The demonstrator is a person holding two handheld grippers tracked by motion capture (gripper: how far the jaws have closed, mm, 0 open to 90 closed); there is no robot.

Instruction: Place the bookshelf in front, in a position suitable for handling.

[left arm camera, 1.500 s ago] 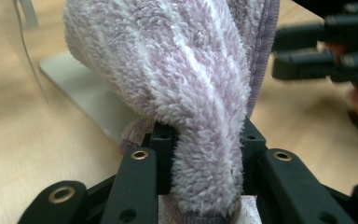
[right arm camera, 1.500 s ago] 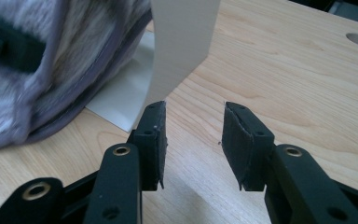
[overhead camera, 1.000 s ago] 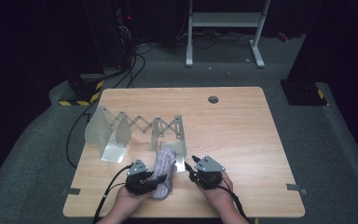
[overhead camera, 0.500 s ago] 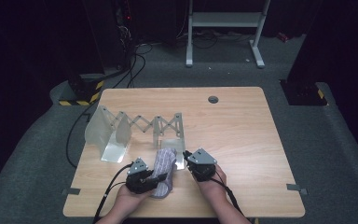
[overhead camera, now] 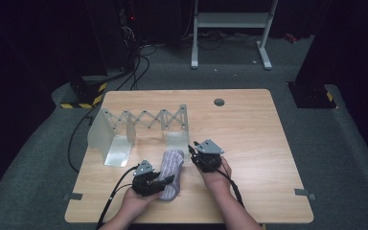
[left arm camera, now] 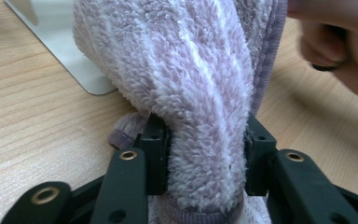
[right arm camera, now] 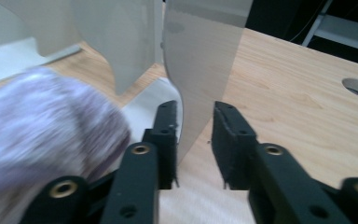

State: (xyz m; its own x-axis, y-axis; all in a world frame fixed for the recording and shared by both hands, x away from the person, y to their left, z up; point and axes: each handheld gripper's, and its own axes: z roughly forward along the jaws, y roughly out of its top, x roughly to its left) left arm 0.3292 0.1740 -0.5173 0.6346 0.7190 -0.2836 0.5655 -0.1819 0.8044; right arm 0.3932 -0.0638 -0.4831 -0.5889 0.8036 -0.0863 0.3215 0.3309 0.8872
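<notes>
From the high view, the left tongs (overhead camera: 160, 181) hold a rolled lilac towel (overhead camera: 171, 168) on the worktop (overhead camera: 258, 134); the folding rack (overhead camera: 139, 125) stands beyond, its slots bare.

In the left gripper view, the pads press the towel (left arm camera: 200, 93) from both sides.

In the right gripper view, the right tongs (right arm camera: 195, 135), which have just been opening, straddle a grey rack panel (right arm camera: 200, 60), seemingly loose; the blurred towel (right arm camera: 42, 121) lies beside them.

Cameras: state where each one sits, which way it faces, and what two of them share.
High view: above the near edge, looking forward and down on the table; both forearms and tools show.
Left gripper view: rides the left tool, looking along jaws that pinch the towel.
Right gripper view: rides the right tool, facing the rack panel between its jaws.
Shared: all three show the towel.
</notes>
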